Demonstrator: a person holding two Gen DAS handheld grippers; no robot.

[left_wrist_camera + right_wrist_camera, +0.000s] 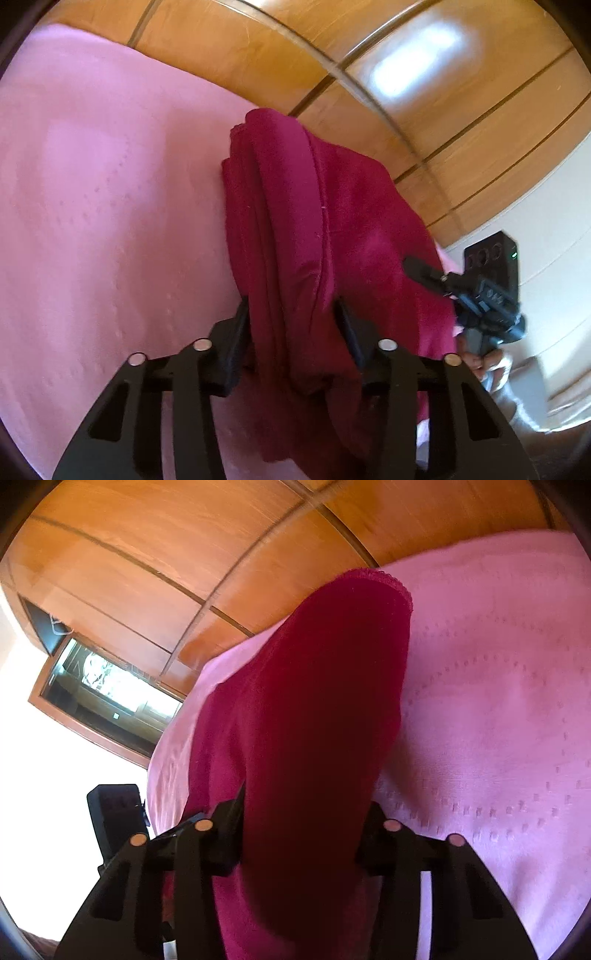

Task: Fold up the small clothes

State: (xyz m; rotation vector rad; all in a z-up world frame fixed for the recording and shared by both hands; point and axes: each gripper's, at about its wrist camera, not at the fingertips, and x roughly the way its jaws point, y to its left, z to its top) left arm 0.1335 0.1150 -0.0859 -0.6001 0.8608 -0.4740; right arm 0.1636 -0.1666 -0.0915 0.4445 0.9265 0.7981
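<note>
Both handheld grippers clamped on cloth

The left gripper [291, 325] angled downward, jaws pinching a crimson garment [314, 221]; the right gripper [303, 812] tilted likewise, gripping the same garment; a hand [480, 363] held it.

Right gripper [299, 812] closed on a bunched fold of dark red garment [314, 686], cloth filling the gap between both black jaws and rising ahead of them to a stitched hem. Pink bedspread [491, 709] spread beneath and to the right of the jaws. Wooden panelled wardrobe [155, 554] beyond, other gripper's black body [116, 819] just left of the left jaw.
</note>
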